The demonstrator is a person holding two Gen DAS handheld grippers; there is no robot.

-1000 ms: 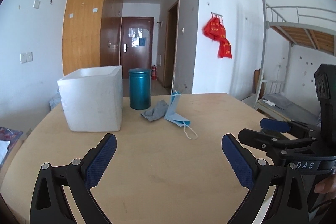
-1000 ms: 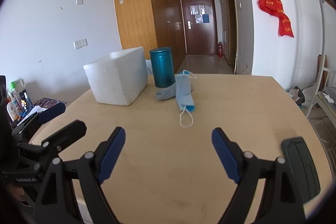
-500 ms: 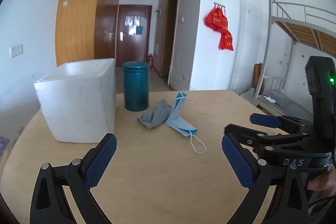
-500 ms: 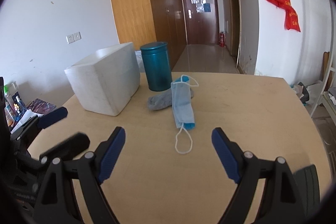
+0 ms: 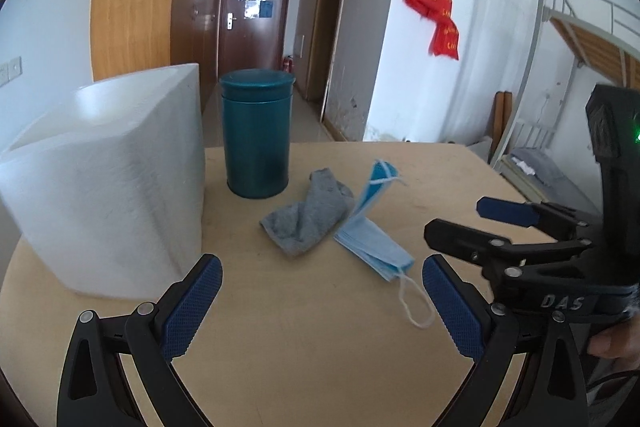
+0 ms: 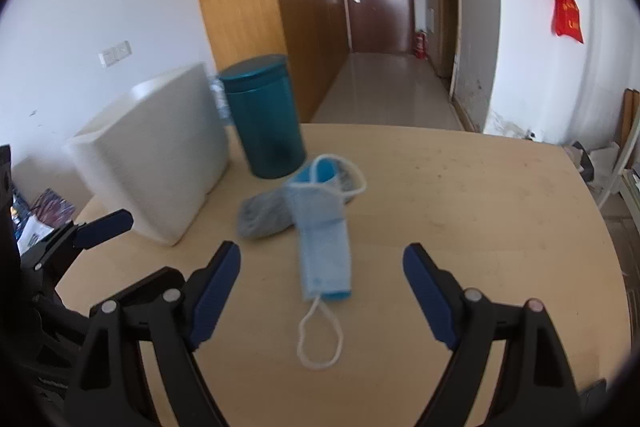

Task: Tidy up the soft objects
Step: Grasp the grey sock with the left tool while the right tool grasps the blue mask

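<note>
A grey cloth (image 5: 306, 217) (image 6: 262, 215) lies crumpled on the round wooden table (image 5: 320, 347) (image 6: 500, 227), touching a blue face mask (image 5: 370, 243) (image 6: 322, 243) whose far end leans up over the cloth. The mask's white ear loop (image 6: 320, 339) trails toward me. My left gripper (image 5: 320, 303) stands open and empty, short of the cloth. My right gripper (image 6: 322, 291) is open too, with the near end of the mask lying on the table between its fingers, untouched. Each gripper shows in the other's view: the right gripper (image 5: 494, 223), the left gripper (image 6: 120, 247).
A white foam box (image 5: 108, 179) (image 6: 160, 155) stands at the left of the table. A teal lidded canister (image 5: 258, 135) (image 6: 268, 115) stands just behind the cloth. Bare tabletop stretches to the right of the mask. A bunk bed (image 5: 580, 39) rises beyond the table's right edge.
Both grippers have moved forward over the table toward the cloth and mask, which now look much nearer. The jaws stayed wide apart. Nothing on the table has shifted.
</note>
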